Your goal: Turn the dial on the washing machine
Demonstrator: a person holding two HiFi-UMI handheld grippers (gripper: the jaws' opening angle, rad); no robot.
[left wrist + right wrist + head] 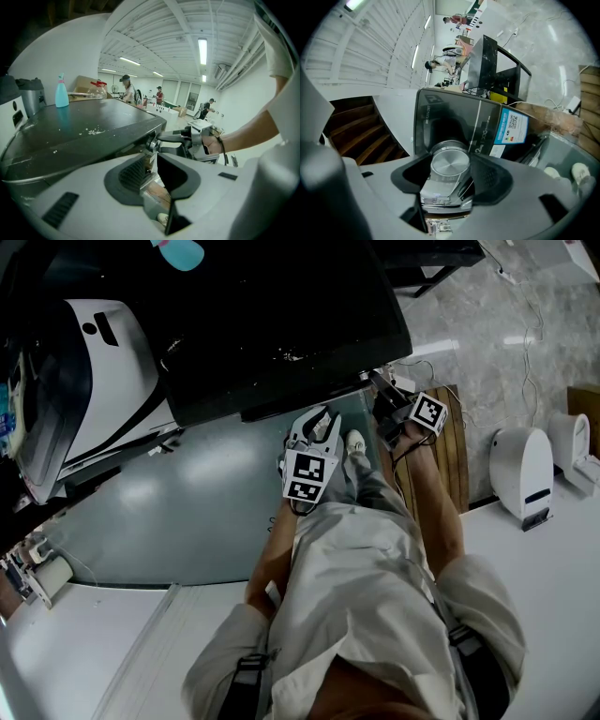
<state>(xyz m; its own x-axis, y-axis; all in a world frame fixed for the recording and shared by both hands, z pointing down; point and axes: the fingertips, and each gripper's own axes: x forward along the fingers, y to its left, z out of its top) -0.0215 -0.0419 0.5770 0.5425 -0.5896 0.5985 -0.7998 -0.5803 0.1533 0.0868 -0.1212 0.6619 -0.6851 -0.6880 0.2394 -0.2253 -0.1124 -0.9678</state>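
Note:
The washing machine has a dark glossy lid and a dark front panel. Its round silver dial sits on that panel, and my right gripper is shut on it, one pad pressed to each side. From above, the right gripper reaches under the lid's front edge. My left gripper hangs just left of it, a little off the machine. It is open by a narrow gap and holds nothing. Past that gap I see the dial and the right gripper.
A blue spray bottle stands on the lid's far side. A blue label is stuck beside the dial. A wooden pallet lies on the floor to the right, with white appliances beyond it. People work far behind.

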